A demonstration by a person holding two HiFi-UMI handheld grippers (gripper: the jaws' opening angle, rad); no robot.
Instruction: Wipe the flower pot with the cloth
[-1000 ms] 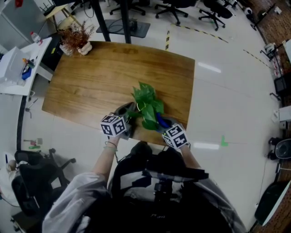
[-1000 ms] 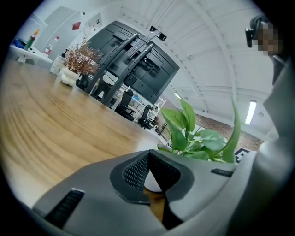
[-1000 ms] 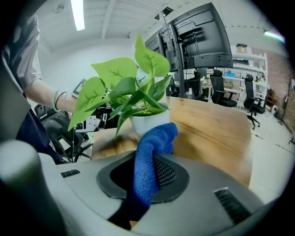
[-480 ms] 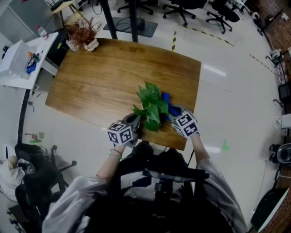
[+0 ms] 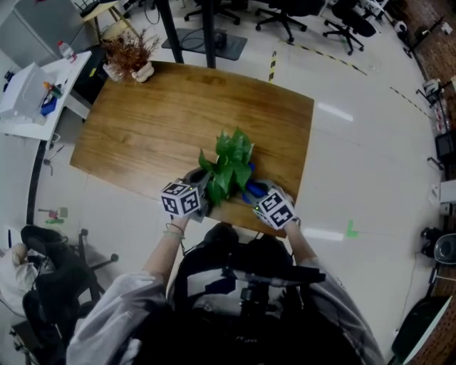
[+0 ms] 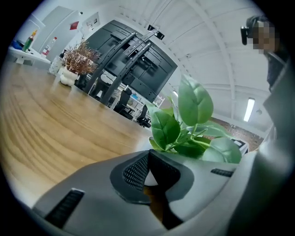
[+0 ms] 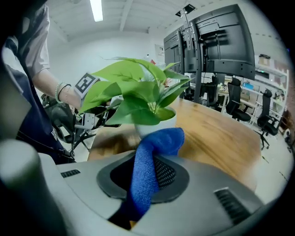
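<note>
Right at the table's near edge, the right gripper (image 7: pixel 146 162) is clamped on a blue cloth (image 7: pixel 159 140). The cloth's folded top rises past the jaws toward the white flower pot (image 7: pixel 159 123), though whether it actually touches is hard to tell. The left gripper (image 6: pixel 148 156) has its jaws pinched together with a sliver of white between the pads. I take that to be the pot's rim, so it steadies the pot from the other side.

To wipe well, that hold should be firm while the cloth is pressed flat to the pot wall and swept round it below the leaves (image 5: pixel 228 167). The pot must not slide off the near edge of the table (image 5: pixel 157 121).

The head view shows only foliage between the two marker cubes, with the pot wall hidden. The right gripper view gives the wall and cloth, and the left gripper view gives the pinch. Farther off, a dried plant (image 5: pixel 128 53) stands at the table's far corner, with office chairs (image 5: pixel 274 11) beyond.
</note>
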